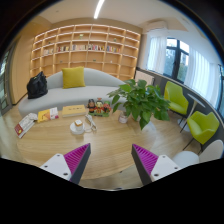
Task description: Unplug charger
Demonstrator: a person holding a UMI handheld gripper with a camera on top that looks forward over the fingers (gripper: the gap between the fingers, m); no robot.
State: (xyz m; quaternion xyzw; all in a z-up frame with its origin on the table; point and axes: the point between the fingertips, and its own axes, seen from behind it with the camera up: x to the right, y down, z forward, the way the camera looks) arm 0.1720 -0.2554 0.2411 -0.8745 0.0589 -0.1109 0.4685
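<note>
My gripper [111, 160] is open, its two magenta-padded fingers [75, 159] spread wide with nothing between them. It hovers above the near part of a round wooden table [105, 145]. No charger, plug or socket shows in this view.
On the table beyond the fingers stand a leafy potted plant [140, 100], a cup on a saucer [82, 125], books [48, 116] and small items [97, 105]. Behind are a grey sofa [70, 92] with a yellow cushion [73, 77], green chairs [202, 125] and a bookshelf [85, 48].
</note>
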